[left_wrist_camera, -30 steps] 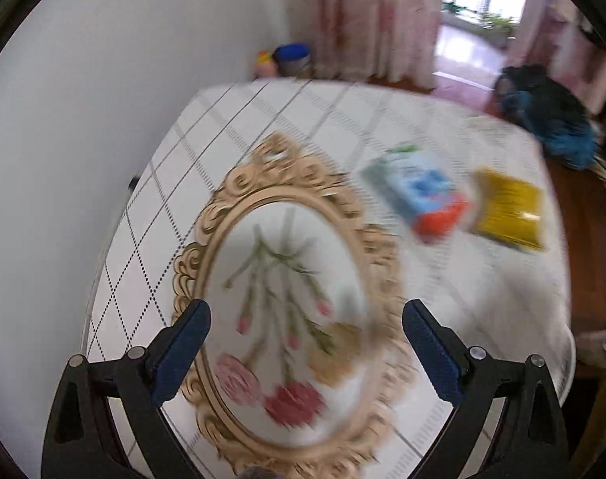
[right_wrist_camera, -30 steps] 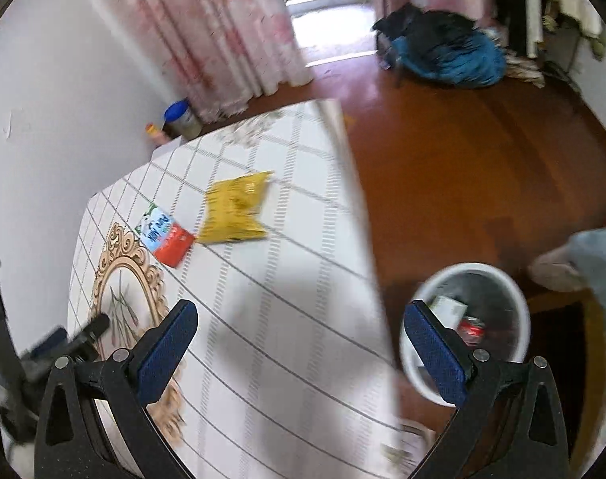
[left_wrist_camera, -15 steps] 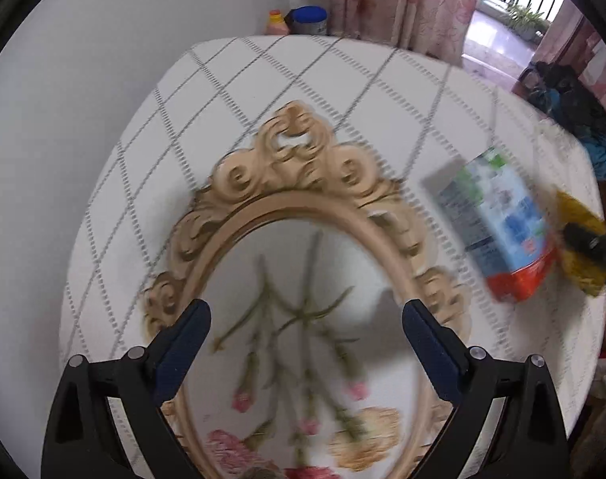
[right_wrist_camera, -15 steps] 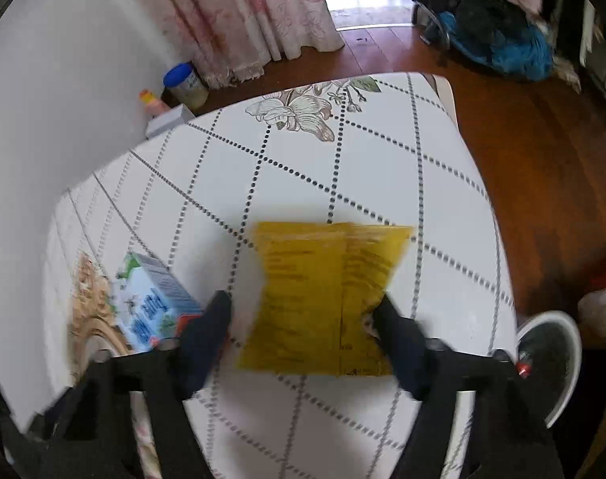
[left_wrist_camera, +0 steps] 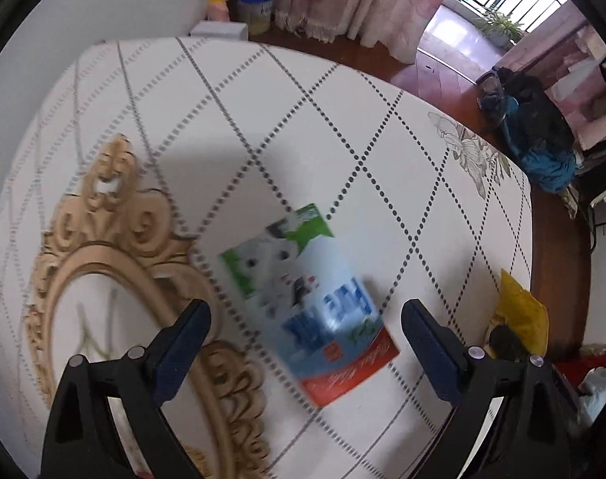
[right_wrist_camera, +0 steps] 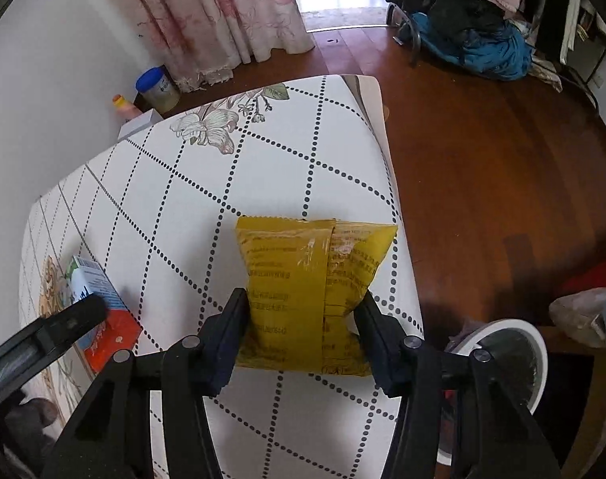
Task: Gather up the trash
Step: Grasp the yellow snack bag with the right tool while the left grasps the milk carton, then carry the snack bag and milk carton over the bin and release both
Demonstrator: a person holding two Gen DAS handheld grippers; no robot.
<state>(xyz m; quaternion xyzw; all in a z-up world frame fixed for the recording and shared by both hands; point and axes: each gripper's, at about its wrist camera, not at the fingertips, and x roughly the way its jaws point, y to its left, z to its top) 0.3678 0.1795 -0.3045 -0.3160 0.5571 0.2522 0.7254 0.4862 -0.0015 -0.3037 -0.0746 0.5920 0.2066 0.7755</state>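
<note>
A yellow snack bag [right_wrist_camera: 308, 291] lies on the white table near its right edge. My right gripper [right_wrist_camera: 303, 319] has closed on the bag's near half, with both fingers pressing its sides. A blue, white and red milk carton [left_wrist_camera: 312, 311] lies flat on the table. My left gripper [left_wrist_camera: 304, 331] is open just above it, one finger on each side, not touching. The carton also shows in the right wrist view [right_wrist_camera: 99, 299], and the yellow bag in the left wrist view [left_wrist_camera: 520, 315]. A white trash bin [right_wrist_camera: 502, 363] stands on the floor right of the table.
An oval tray with a gold ornate frame [left_wrist_camera: 115, 271] lies left of the carton. The table [right_wrist_camera: 263, 167] has a dotted diamond cloth and stands by a white wall. A tin [right_wrist_camera: 157, 90] and a bottle [right_wrist_camera: 125, 105] stand beyond it. Dark clothes [right_wrist_camera: 470, 24] lie on the wooden floor.
My left gripper moved right from over the tray to over the carton. My right gripper came down to the yellow bag and closed on it.
</note>
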